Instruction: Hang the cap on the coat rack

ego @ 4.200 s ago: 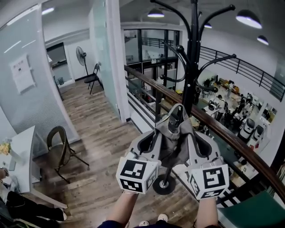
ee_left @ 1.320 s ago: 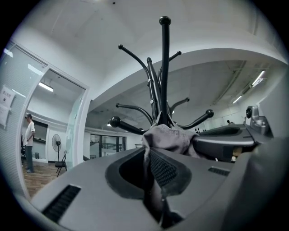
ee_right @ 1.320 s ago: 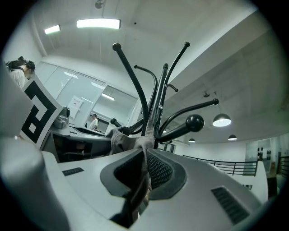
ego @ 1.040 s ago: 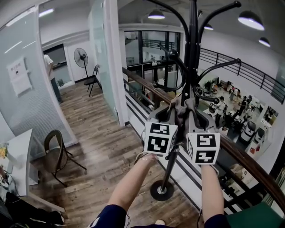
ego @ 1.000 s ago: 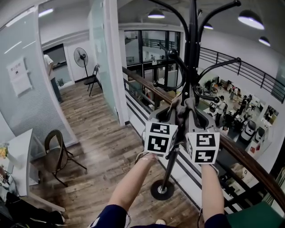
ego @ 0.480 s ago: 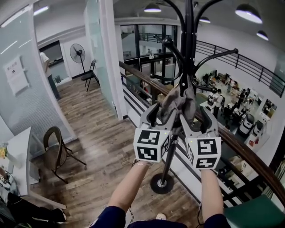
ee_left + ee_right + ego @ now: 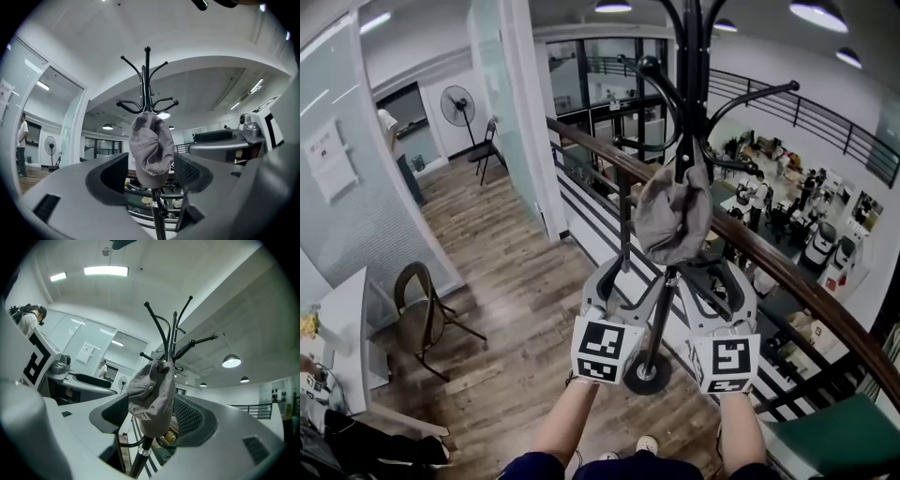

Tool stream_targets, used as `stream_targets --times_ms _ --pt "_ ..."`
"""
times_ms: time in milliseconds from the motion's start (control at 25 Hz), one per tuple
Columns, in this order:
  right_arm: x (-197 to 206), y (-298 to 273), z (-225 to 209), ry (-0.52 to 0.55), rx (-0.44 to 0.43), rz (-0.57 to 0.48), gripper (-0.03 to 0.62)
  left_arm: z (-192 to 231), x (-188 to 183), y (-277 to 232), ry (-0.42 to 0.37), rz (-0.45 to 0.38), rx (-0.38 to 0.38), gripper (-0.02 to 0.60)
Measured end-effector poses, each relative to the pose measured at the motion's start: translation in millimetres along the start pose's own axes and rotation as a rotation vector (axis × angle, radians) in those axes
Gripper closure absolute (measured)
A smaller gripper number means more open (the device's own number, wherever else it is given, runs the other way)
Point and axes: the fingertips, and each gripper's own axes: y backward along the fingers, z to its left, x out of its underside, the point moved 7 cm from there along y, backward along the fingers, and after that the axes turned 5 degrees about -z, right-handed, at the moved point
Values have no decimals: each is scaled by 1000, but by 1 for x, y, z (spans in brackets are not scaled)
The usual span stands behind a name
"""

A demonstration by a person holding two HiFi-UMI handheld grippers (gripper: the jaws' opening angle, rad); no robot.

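Note:
The grey cap (image 7: 673,217) hangs crumpled from a lower hook of the black coat rack (image 7: 694,56). It touches neither gripper. My left gripper (image 7: 628,281) is below the cap, left of the rack's pole, and its jaws are opening with nothing between them. Just right of the pole, my right gripper (image 7: 712,277) stands open and empty. In the left gripper view the cap (image 7: 151,149) hangs ahead of the spread jaws under the rack (image 7: 147,79). The right gripper view shows the cap (image 7: 150,397) on its hook, beyond the wide jaws.
A wooden handrail (image 7: 787,281) with black bars runs diagonally behind the rack, above a lower floor with people. The rack's round base (image 7: 645,375) rests on the wood floor. A chair (image 7: 422,314) and a white table (image 7: 342,328) stand at left, by a glass wall (image 7: 502,112).
Both grippers held the cap up at the hook, then opened and dropped back down toward me. The cap stayed on the hook and hangs free.

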Motion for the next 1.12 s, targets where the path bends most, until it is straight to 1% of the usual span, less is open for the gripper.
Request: stream_targets --times_ms 160,320,400,560,680,760,880,1000,1120 --pt "27 23 15 -27 27 17 283 -9 27 26 20 16 -19 287" --pt "59 49 27 -59 54 71 292 -21 62 51 88 47 -53 287" --pt "75 61 33 -62 59 110 292 -28 81 63 120 77 -54 287" --pt "101 82 48 -92 59 184 295 -41 111 86 138 143 -62 288" --pt "119 99 59 -91 58 243 295 -47 134 102 172 208 -64 287" --pt "127 105 65 -66 48 277 298 -49 141 108 202 225 -74 288" --pt "135 110 74 -33 35 306 312 -51 146 115 255 229 -87 288" --pt "138 112 77 -54 43 308 310 -54 150 119 257 236 -75 288" --pt "136 110 78 -49 34 301 320 -52 149 121 254 219 -74 288"
